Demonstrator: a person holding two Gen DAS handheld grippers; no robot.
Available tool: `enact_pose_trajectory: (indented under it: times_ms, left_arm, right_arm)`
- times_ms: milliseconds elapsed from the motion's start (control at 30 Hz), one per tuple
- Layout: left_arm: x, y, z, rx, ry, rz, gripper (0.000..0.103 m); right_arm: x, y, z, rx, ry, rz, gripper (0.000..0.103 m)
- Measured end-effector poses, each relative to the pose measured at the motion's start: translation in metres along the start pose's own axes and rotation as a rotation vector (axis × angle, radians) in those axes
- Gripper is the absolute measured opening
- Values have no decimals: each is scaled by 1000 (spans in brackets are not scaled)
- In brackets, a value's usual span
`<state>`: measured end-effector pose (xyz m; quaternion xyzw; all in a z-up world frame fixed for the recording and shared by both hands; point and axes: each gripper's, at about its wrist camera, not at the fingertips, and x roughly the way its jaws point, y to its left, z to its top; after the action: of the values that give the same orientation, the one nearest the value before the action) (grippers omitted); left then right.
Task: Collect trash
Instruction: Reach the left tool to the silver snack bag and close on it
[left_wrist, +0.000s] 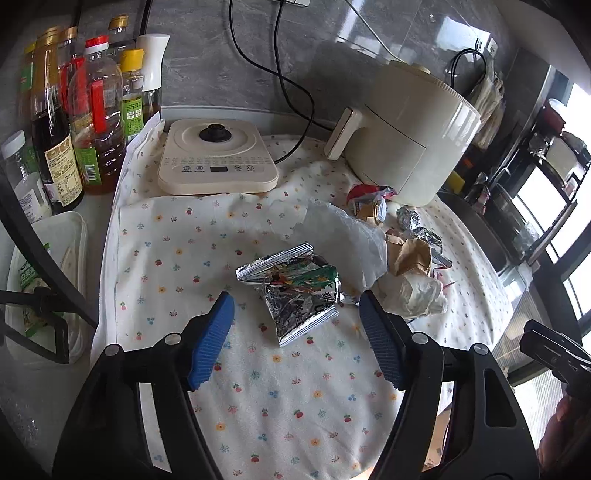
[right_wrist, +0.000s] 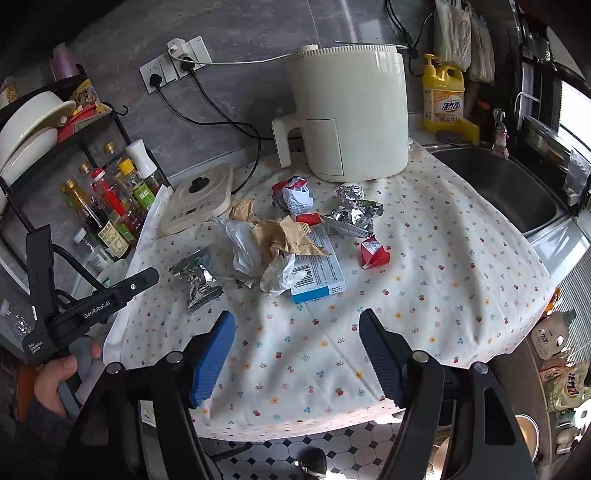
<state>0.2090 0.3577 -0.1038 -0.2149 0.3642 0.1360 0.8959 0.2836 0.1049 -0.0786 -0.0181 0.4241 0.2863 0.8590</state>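
Observation:
A torn silver-and-green foil snack wrapper (left_wrist: 291, 280) lies on the flowered cloth (left_wrist: 177, 251). My left gripper (left_wrist: 295, 301) hovers open just over its near end, and the blue pads (left_wrist: 214, 339) stand clear on both sides. Behind it are a white bag (left_wrist: 343, 236), brown paper (left_wrist: 410, 254), a crumpled tissue (left_wrist: 413, 291) and foil balls (left_wrist: 408, 218). My right gripper (right_wrist: 297, 317) is open over bare cloth near the front edge, with nothing between its fingers. Ahead of it lie a blue-and-white box (right_wrist: 317, 273), a red carton (right_wrist: 373, 253) and the foil wrapper (right_wrist: 197, 278).
A cream air fryer (right_wrist: 351, 110) and a flat cooker base (left_wrist: 218, 158) stand at the back, with cables behind. Sauce bottles (left_wrist: 92, 122) crowd the left. A steel sink (right_wrist: 498, 184) and yellow detergent bottle (right_wrist: 443, 99) are on the right. A plastic tub (left_wrist: 48, 258) sits lower left.

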Motion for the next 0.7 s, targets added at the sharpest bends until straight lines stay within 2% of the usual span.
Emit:
enact_pose_trajectory:
  times_ms: [100,167,233,400,600,667,700]
  left_arm:
    - [19,6,10,5,27,-25,70]
    - [32,6,15,14,41,-37,76]
    - [43,5,19,33,38,-45,87]
    - [77,2,24,89,87,-34,91]
    - [99,4,20,121,133,-21,91]
    - [100,6,18,122,138,-14,85]
    - [100,6,18,119,144,-13,76]
  right_arm:
    - [15,2,8,9,12,-12,69]
    - [24,2,13,14,26,-22,69]
    - [33,3,17,15,37,-33,70]
    - [58,3,25,36,70,-41,75]
    - [90,6,31,56,114,-24,74]
    - [99,8,32,54,127,-14,70]
    - [104,9,32,53,137,-9,64]
